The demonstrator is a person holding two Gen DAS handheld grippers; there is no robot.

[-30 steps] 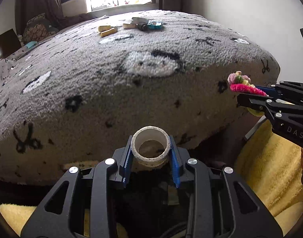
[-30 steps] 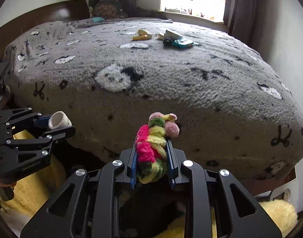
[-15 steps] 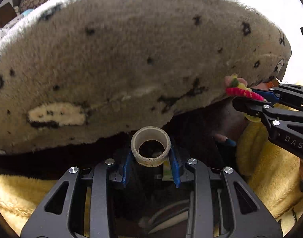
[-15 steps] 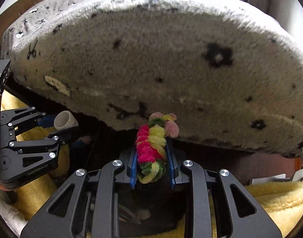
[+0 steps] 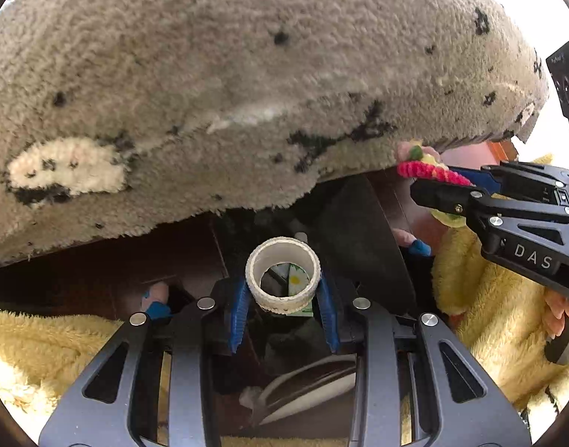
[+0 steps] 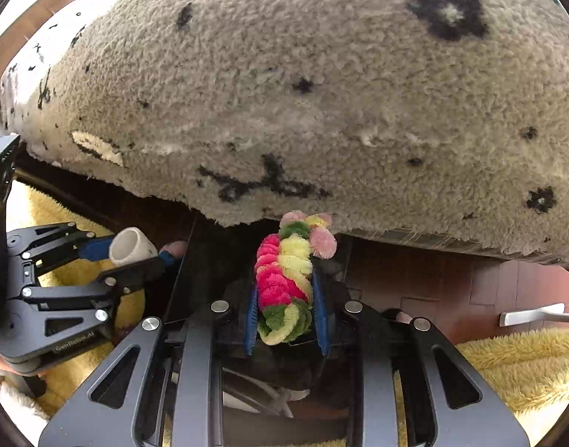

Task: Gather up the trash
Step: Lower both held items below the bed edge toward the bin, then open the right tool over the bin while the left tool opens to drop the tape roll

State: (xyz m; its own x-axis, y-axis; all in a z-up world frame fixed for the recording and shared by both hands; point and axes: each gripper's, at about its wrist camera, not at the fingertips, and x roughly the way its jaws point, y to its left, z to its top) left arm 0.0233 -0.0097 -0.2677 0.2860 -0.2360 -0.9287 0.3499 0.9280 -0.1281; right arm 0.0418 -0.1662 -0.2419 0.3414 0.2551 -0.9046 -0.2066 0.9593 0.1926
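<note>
My left gripper (image 5: 283, 298) is shut on a white tape ring (image 5: 283, 275), held low in front of the bed's hanging edge; the ring also shows in the right wrist view (image 6: 131, 246). My right gripper (image 6: 286, 298) is shut on a pink, yellow and green pipe-cleaner bundle (image 6: 284, 283), seen from the left wrist view at the right (image 5: 429, 171). Both hang over a dark bin opening (image 5: 362, 246) below the bed, with white trash (image 5: 303, 391) inside under the left gripper.
The grey fuzzy blanket with black marks (image 5: 247, 74) overhangs the bed just above both grippers. Yellow fleece sleeves (image 5: 481, 298) flank the grippers. Reddish wood floor and a metal handle (image 6: 534, 314) lie at the right.
Both grippers have dropped from above the bed top to below its edge and tilted down over the dark bin. Both still hold their items.
</note>
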